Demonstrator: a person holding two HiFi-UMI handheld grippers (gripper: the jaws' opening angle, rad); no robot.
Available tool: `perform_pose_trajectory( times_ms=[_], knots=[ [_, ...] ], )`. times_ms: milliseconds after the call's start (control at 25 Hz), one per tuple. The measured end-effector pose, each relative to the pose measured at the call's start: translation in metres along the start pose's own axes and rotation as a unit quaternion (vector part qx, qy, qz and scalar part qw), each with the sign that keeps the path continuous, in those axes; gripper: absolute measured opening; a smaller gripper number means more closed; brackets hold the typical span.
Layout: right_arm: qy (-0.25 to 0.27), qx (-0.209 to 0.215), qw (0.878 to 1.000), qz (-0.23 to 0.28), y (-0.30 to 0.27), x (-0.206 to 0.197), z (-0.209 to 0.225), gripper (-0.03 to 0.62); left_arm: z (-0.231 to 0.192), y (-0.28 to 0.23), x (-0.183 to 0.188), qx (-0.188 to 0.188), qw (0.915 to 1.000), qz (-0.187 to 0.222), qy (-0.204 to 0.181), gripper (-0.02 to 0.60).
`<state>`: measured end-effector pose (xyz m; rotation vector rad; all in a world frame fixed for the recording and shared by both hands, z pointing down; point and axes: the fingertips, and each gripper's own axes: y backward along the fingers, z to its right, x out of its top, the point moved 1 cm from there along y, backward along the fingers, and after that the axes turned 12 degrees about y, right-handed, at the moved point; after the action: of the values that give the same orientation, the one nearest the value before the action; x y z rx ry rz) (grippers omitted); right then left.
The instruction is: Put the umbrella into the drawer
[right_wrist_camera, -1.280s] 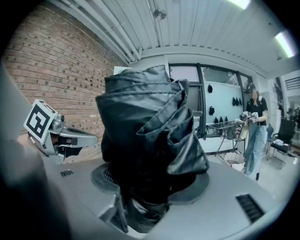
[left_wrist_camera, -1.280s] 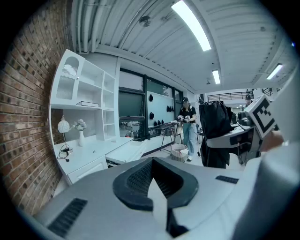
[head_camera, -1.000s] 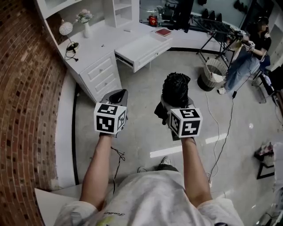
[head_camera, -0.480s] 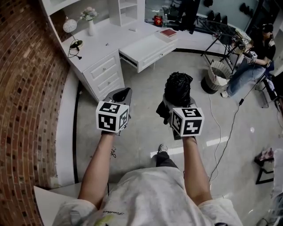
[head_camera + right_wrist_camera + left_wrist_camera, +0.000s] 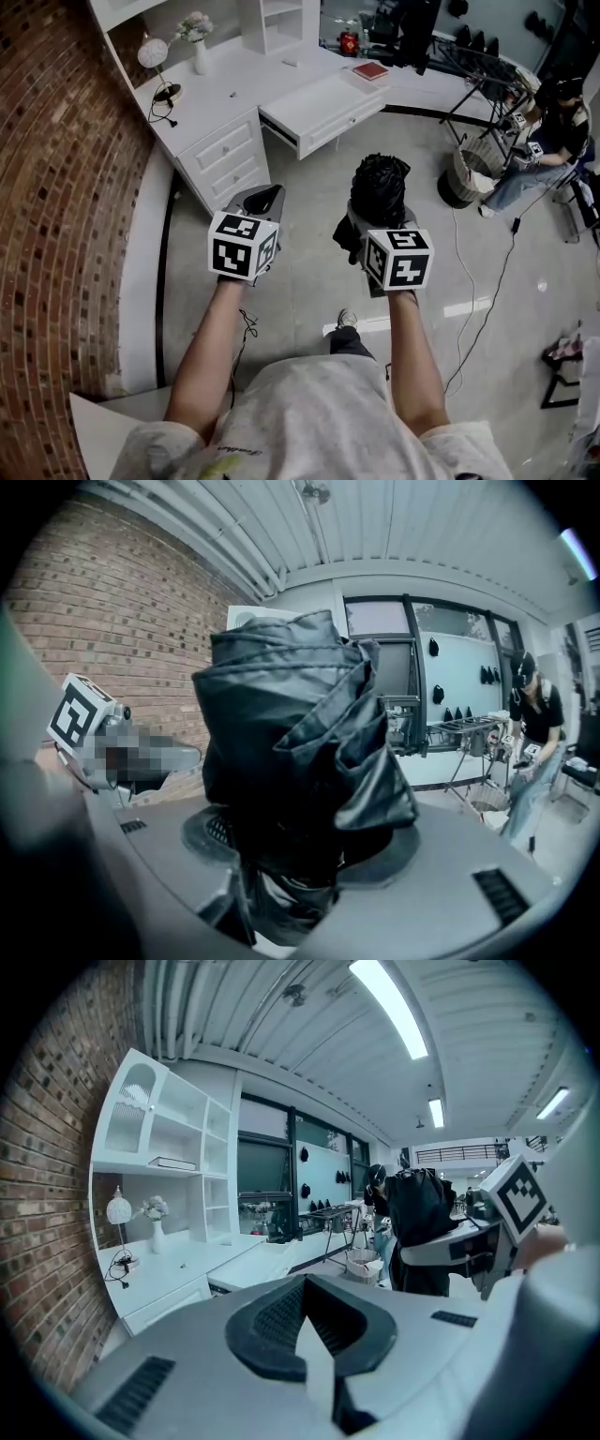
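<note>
The right tool (image 5: 373, 225) is clamped on the umbrella (image 5: 379, 187). The bundle stands up from between its jaws and reaches well past their tips. In the right gripper view the jaws press in on the lower part of the bundle from both sides, and the black cloth bulges out above them and fills the middle of the view. The umbrella is folded down short. Its cloth is thin, slightly shiny and crumpled into loose overlapping pleats, so it looks like a soft, lumpy roll wider at the top than at the pinched base.

The left tool (image 5: 261, 200) is held level beside the right one, apart from it and not touching the umbrella. Its jaws are pressed together with nothing between them. In the left gripper view the dark ribbed pads meet along a thin line inside a rounded black rim set in smooth grey plastic.

The drawer (image 5: 323, 108) is ahead of both tools and well apart from them. It is pulled out of the white desk (image 5: 220, 94) and is a shallow, flat white box with a panelled front. A round white lamp (image 5: 153, 53), a slim white vase (image 5: 201, 58) with flowers and a red book (image 5: 372, 70) stand farther back on the desk. A rough brick wall (image 5: 56, 187) runs along the outer side of the left tool. The floor (image 5: 309, 281) beneath both tools is smooth and grey.
</note>
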<state>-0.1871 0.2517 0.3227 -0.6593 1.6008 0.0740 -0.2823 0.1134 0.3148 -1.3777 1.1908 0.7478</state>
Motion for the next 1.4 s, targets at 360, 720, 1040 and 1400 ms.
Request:
perform_pose_trajectory(
  times_ms=[360,720,1040,1400],
  knots=[
    [0.005,0.038,0.999,-0.002,-0.053,0.003,0.052,0.25,-0.005,-0.061,0.02,0.04,0.9991,-0.009,0.005,-0.005],
    [0.01,0.072,0.997,-0.006,-0.097,0.009,0.107,0.25,-0.004,-0.119,0.044,0.073,0.9972,-0.014,0.01,-0.005],
    [0.01,0.089,0.996,-0.008,-0.127,0.006,0.148,0.25,0.0,-0.166,0.052,0.09,0.9956,-0.026,0.008,-0.005],
    [0.007,0.107,0.994,-0.004,-0.158,0.003,0.181,0.25,0.003,-0.208,0.061,0.106,0.9939,-0.031,0.005,-0.005]
  ],
)
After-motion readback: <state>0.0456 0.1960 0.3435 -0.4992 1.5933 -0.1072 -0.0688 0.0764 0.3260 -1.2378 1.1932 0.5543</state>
